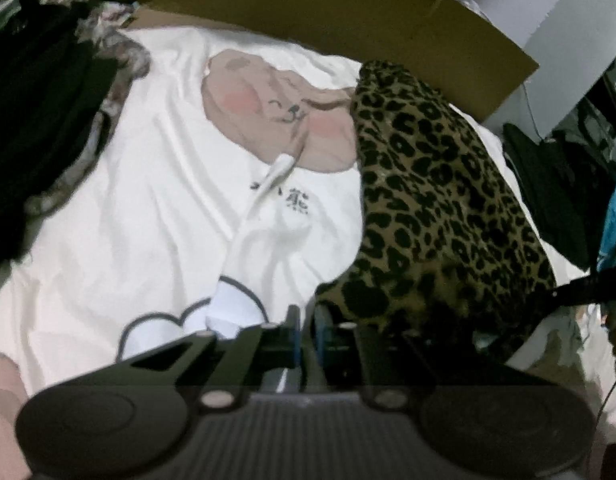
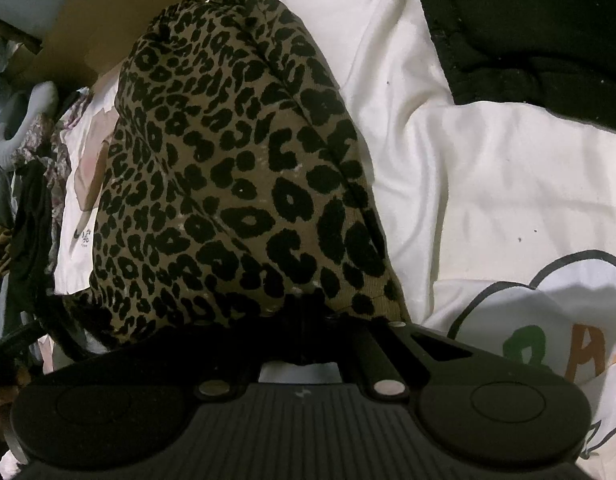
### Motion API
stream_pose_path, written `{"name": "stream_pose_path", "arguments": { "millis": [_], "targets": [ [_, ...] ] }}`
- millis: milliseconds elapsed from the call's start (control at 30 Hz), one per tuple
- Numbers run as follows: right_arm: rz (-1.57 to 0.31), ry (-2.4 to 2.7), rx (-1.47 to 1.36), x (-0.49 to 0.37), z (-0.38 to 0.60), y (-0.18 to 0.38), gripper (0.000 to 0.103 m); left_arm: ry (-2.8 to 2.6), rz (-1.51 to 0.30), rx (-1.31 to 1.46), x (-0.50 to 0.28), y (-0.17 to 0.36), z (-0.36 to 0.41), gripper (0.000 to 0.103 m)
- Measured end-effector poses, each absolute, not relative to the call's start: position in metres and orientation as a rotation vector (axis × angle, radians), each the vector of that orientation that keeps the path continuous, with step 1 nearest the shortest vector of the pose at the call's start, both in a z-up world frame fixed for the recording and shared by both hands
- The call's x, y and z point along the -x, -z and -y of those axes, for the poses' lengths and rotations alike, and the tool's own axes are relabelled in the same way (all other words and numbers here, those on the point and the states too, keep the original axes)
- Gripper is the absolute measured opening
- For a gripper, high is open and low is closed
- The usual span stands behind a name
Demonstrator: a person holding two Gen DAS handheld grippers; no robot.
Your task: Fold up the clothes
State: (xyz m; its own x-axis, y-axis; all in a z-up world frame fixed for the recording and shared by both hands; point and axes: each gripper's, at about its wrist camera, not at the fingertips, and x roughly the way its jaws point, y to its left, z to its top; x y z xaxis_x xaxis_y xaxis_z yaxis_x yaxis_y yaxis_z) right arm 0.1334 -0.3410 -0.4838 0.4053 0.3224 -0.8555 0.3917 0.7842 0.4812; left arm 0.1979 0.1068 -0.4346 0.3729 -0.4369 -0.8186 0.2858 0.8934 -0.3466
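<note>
- Holding the leopard cloth (image 1: 428, 184) is the job right now, and both grippers have it by its near edge.
- Look at the left gripper (image 1: 308, 320): its jaws are shut tight, and the cloth's near left corner seems pinched in them, though that spot is blurry.
- Look at the right gripper (image 2: 308, 300): its jaws are shut too, and the near edge of the cloth goes right into them.
- See where the cloth is: it rises up from the two grippers in a loose hump and lies over a white sheet (image 1: 107, 200) with a bear picture (image 1: 267, 120) on it.
- Notice the white sock (image 1: 243, 264) just beside the left gripper; it lies on the sheet and should stay there.
- Keep both grips firm, because this cloth looks soft and floppy and could slip out.
- Lift both hands together and level, so the edge stays straight between them.
- Pull the hands a little apart, I think, so the hump flattens and the cloth hangs smooth.
- Lay it flat on the sheet before folding, away from the dark clothes (image 2: 528, 20) at the side and the brown box (image 1: 308, 20) at the back.
- Go slowly, since a fast tug could drag the sock or bunch up the sheet.
</note>
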Motion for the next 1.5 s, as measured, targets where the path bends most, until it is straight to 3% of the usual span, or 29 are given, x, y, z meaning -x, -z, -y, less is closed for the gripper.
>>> {"name": "stream_pose_path", "arguments": {
  "millis": [100, 267, 500, 600, 633, 667, 900, 1067, 1500],
  "targets": [
    [-1.180, 0.048, -0.712, -0.133, 0.341, 0.484, 0.004, 0.487, -1.103, 0.094, -0.195, 0.438, -0.098, 0.012],
    [-1.180, 0.044, -0.704, -0.133, 0.341, 0.484, 0.004, 0.513, -1.106, -0.002, -0.194, 0.443, -0.083, 0.033],
    [-1.176, 0.042, -0.693, -0.132, 0.340, 0.483, 0.004, 0.565, -1.082, -0.019, -0.207, 0.443, -0.068, 0.043],
    [-1.174, 0.039, -0.694, -0.132, 0.340, 0.483, 0.004, 0.598, -1.075, -0.031, -0.210, 0.444, -0.062, 0.036],
    [-1.174, 0.037, -0.692, -0.132, 0.340, 0.483, 0.004, 0.609, -1.080, -0.030, -0.211, 0.444, -0.061, 0.022],
    [-1.174, 0.035, -0.691, -0.131, 0.340, 0.484, 0.004, 0.620, -1.086, -0.028, -0.211, 0.444, -0.061, 0.015],
    [-1.173, 0.031, -0.683, -0.131, 0.338, 0.485, 0.004, 0.623, -1.068, -0.042, -0.201, 0.434, -0.073, 0.011],
    [-1.171, 0.027, -0.686, -0.130, 0.340, 0.486, 0.004, 0.553, -1.077, 0.106, -0.203, 0.429, -0.099, 0.002],
    [-1.168, 0.036, -0.628, -0.134, 0.341, 0.470, 0.005, 0.516, -1.113, 0.263, -0.205, 0.430, -0.112, 0.005]
  ]
}}
